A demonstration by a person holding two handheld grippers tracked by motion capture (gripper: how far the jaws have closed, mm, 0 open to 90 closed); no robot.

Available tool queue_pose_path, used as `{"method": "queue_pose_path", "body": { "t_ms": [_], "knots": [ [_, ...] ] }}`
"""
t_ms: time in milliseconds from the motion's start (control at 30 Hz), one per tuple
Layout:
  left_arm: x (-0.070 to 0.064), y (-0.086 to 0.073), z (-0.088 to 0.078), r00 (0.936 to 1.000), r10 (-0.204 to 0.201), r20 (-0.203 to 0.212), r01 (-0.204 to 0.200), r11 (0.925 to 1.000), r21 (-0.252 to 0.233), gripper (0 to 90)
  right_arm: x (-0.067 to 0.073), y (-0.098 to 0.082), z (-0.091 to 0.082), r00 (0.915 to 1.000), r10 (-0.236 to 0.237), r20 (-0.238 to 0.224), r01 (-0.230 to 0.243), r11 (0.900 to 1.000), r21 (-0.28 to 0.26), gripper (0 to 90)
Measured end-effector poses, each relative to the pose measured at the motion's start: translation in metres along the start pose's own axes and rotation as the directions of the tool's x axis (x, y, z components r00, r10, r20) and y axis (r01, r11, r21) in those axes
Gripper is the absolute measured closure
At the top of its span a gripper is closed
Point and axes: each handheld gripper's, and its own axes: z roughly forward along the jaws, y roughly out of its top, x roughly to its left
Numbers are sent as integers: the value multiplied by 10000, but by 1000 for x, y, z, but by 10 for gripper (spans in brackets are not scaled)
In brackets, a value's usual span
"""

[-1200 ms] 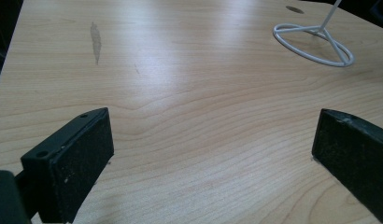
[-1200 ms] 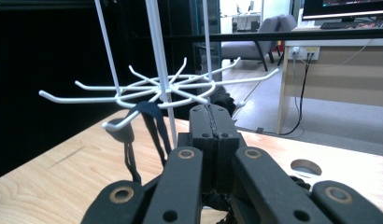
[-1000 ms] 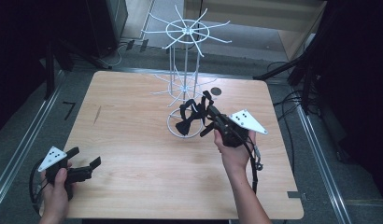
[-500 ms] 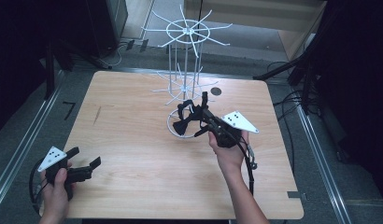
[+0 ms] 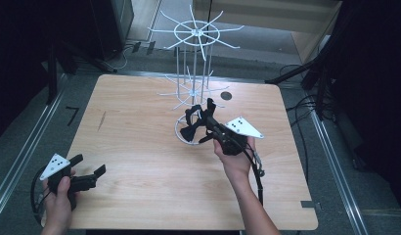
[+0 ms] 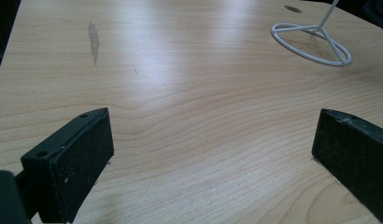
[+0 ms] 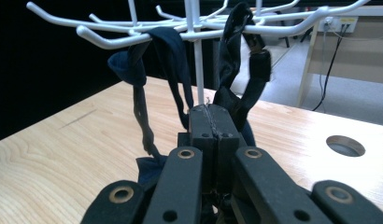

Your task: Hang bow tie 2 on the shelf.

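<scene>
Your right tool (image 7: 209, 122) is clamped on the dark fabric strap (image 7: 168, 56) draped over the white wire rack (image 5: 195, 78); your left tool (image 6: 213, 154) rests open on the desk (image 5: 140, 147)

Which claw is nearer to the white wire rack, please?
The right. The right claw sits at the white wire rack, shut on a dark bow-tie strap hanging from its lower arms. The left claw rests open near the table's front-left corner, well away.

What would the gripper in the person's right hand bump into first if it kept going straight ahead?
Most likely the thin white centre pole of the wire rack, straight beyond the right gripper and its shut jaws. Dark straps hang just beside that line, so depth leaves some doubt.
</scene>
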Motion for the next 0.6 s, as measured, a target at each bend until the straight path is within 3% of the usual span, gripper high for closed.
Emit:
{"method": "queue_pose_path", "body": {
  "t_ms": [267,600],
  "knots": [
    [0,0,0,10000,9,10,-9,10000,11,0,-1,-1,1,9994,212,-286,-210,9997,102,889],
    [0,0,0,10000,14,34,-14,10000,-5,0,-6,-1,-1,9944,597,-872,-585,9982,155,438]
  ]
}}
